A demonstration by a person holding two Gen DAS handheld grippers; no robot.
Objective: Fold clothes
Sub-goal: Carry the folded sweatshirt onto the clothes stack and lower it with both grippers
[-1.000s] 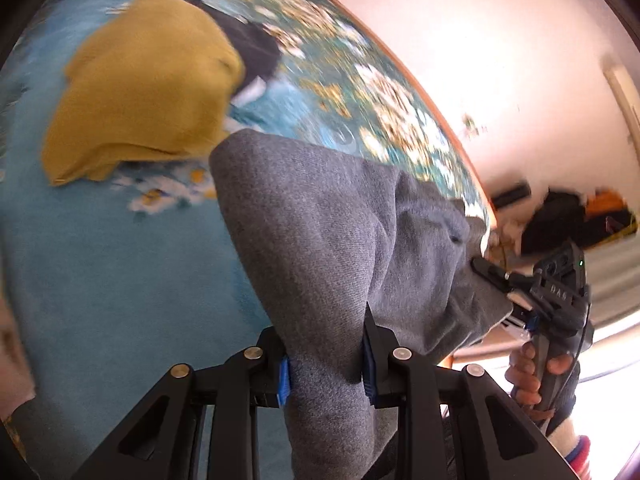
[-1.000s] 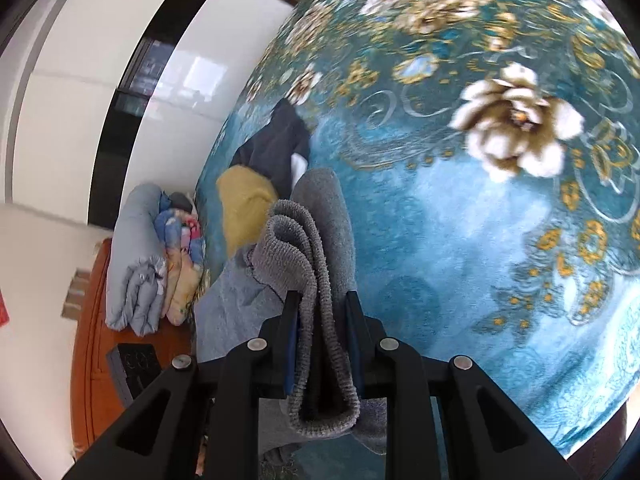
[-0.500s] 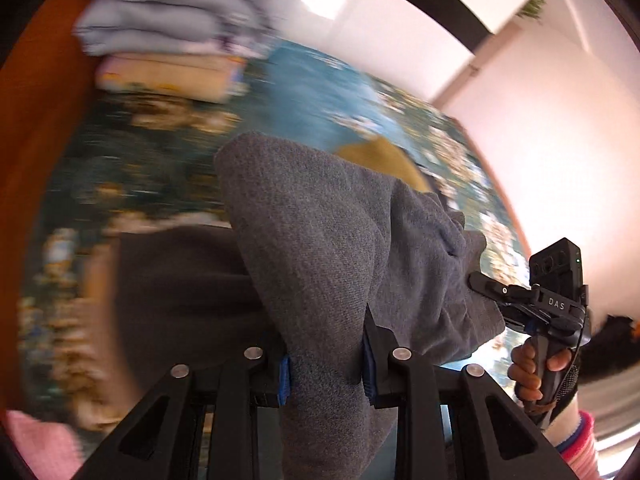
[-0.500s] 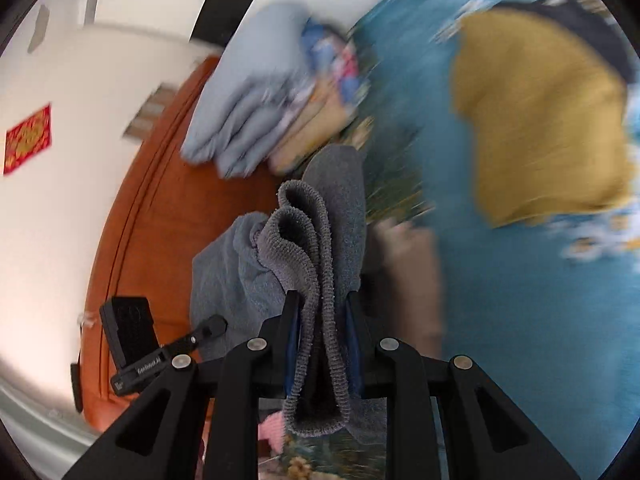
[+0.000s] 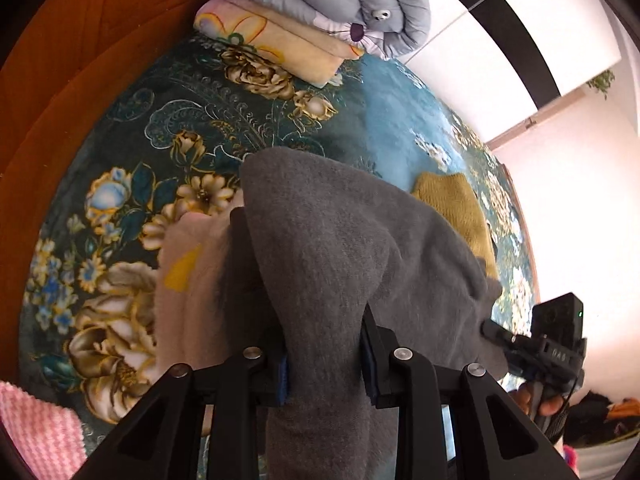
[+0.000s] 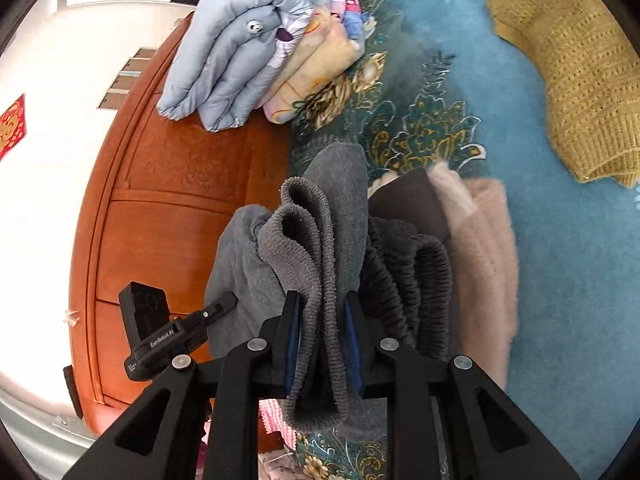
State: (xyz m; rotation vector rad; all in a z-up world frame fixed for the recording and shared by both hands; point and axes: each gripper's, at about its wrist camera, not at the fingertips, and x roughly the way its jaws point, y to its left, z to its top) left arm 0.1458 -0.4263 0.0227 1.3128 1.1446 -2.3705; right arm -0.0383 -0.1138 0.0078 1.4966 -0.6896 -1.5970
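Both grippers hold one folded grey garment (image 5: pixel 340 248) above the bed. My left gripper (image 5: pixel 326 364) is shut on its plain edge. My right gripper (image 6: pixel 322 346) is shut on its ribbed hem (image 6: pixel 308 236). The right gripper also shows in the left wrist view (image 5: pixel 500 336), and the left gripper shows in the right wrist view (image 6: pixel 224 304). Under the grey garment lies a stack of folded clothes: a dark ribbed piece (image 6: pixel 408 256) on a beige fuzzy piece (image 6: pixel 480 248), also seen in the left wrist view (image 5: pixel 192 272).
A mustard knit sweater (image 6: pixel 568 76) lies on the teal floral bedspread (image 6: pixel 560 280). Folded quilts (image 5: pixel 320 4) are piled against the wooden headboard (image 6: pixel 160 208). A pink knit piece (image 5: pixel 36 432) lies at the near left.
Both grippers swung with the grey garment from over the open bedspread toward the headboard. It now hangs over the beige and dark folded stack.
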